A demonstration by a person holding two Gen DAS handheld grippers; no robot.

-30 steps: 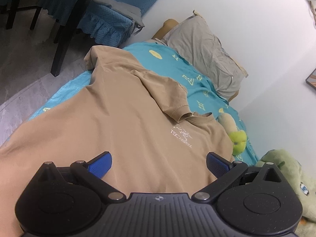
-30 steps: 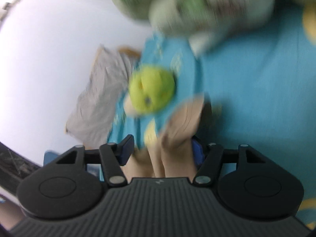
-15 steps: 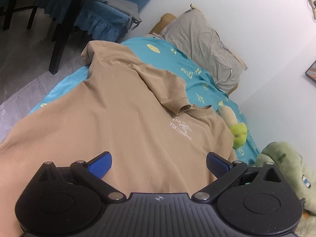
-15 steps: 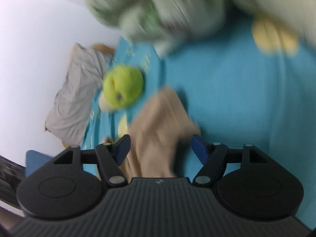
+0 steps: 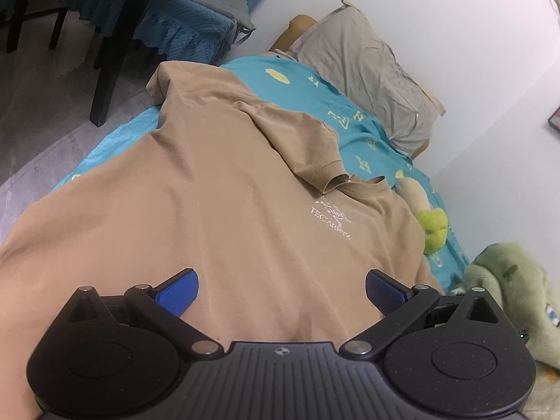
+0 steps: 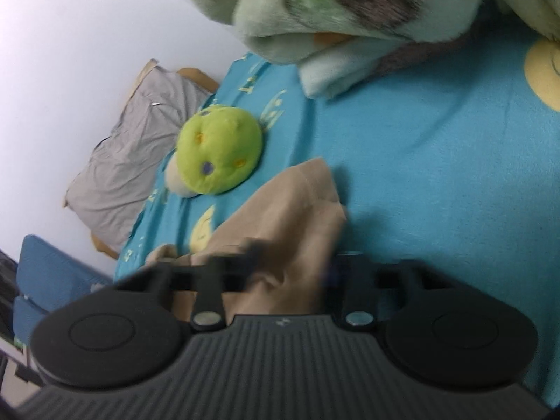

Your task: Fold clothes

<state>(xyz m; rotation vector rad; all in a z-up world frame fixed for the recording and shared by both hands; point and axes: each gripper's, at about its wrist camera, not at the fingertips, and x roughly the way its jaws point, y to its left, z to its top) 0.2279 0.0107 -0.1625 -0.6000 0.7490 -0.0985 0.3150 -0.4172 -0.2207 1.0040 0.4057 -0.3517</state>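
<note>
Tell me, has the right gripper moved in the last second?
Yes. The right gripper swung sideways then back: the green plush toy slid left, then right again, and the grey pillow with it.

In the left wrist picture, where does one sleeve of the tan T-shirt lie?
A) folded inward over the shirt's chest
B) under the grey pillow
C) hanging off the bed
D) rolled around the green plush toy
A: the sleeve lies folded across the tan T-shirt, its hem beside the collar.
</note>
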